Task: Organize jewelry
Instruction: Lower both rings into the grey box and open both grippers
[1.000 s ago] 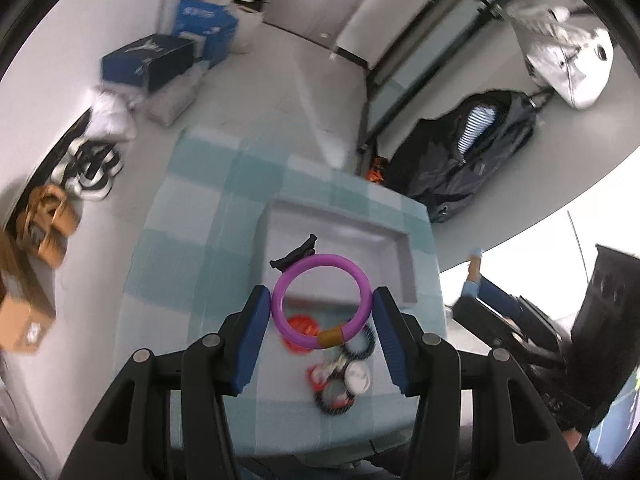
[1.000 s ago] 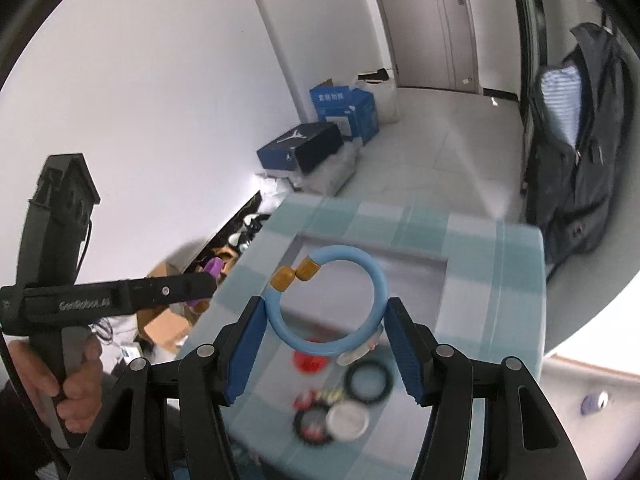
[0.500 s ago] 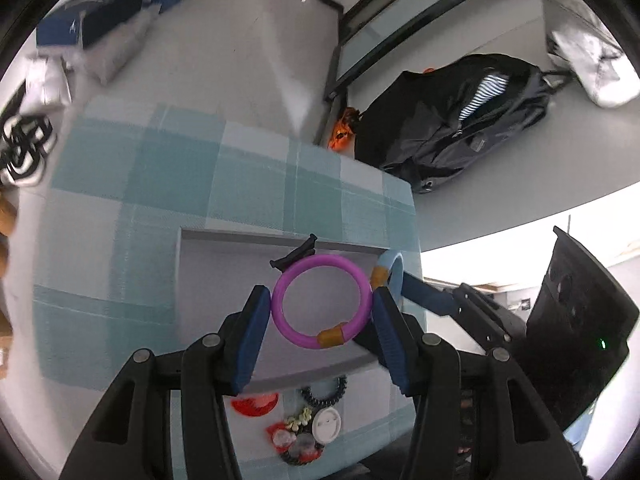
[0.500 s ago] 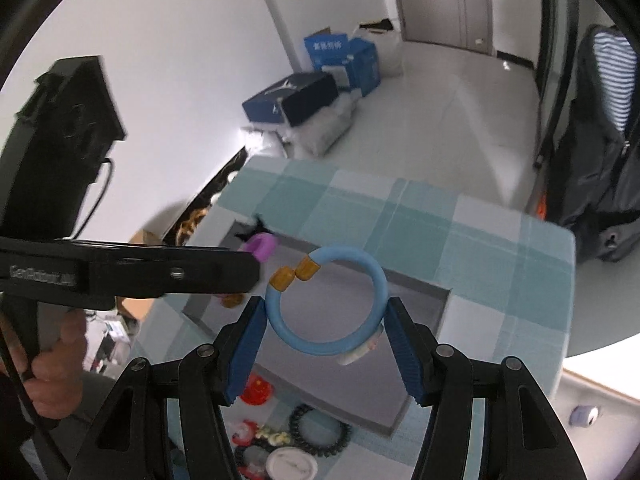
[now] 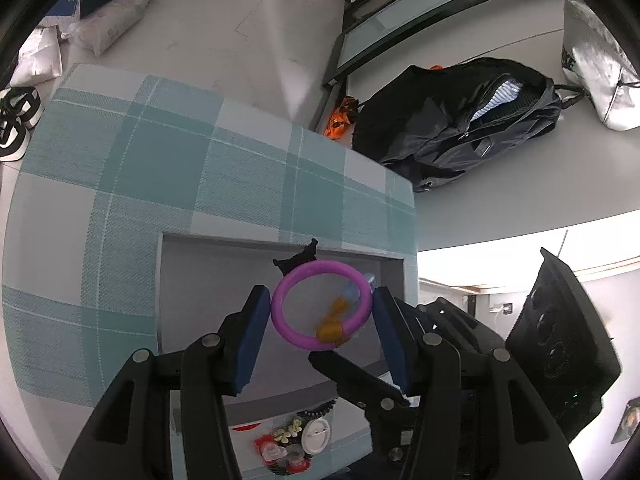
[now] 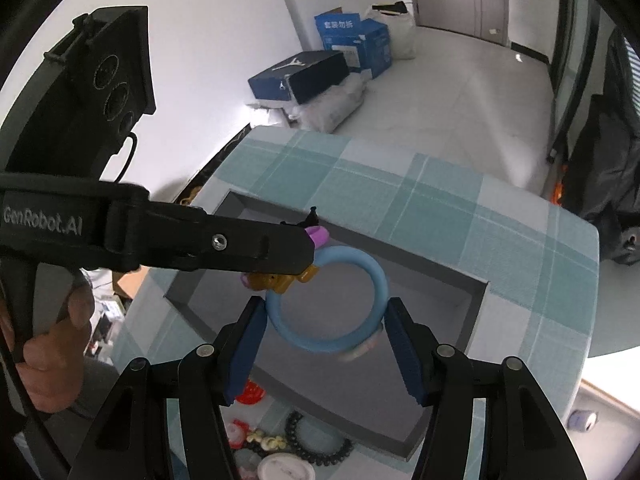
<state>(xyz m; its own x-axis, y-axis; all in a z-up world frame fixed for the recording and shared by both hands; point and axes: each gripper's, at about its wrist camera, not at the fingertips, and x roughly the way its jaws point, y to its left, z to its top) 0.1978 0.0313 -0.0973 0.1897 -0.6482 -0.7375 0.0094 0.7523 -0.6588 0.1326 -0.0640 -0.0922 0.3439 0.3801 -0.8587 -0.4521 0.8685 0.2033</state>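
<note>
Since a second ago, both grippers lowered and brought close together over the grey tray [image 6: 476,300], with the loose jewellery now at the bottom edge of each view instead of under the fingers.

Left gripper [image 5: 320,320]: roughly half open, closed on the purple bangle [image 5: 288,320], pads pressing its two sides, orange clasp at the lower right of the ring. Bangle held above the tray's grey floor [image 5: 208,280], near the far wall, just in front of a small black clip [image 5: 298,258] on that wall.

Right gripper [image 6: 326,328]: about half open too, clamped on the blue bangle [image 6: 376,280], amber clasp at the upper left, a pale charm at the lower right. Held over the tray's middle, just beside the left gripper's finger, which crosses the right wrist view from the left, with a hand [image 6: 52,344] on its handle.

On the teal-checked worktop [image 6: 420,184], in front of the tray: black bead bracelet [image 6: 320,448], white round badge [image 6: 286,468], red piece [image 6: 250,392], small flower charm [image 5: 290,428].
</note>
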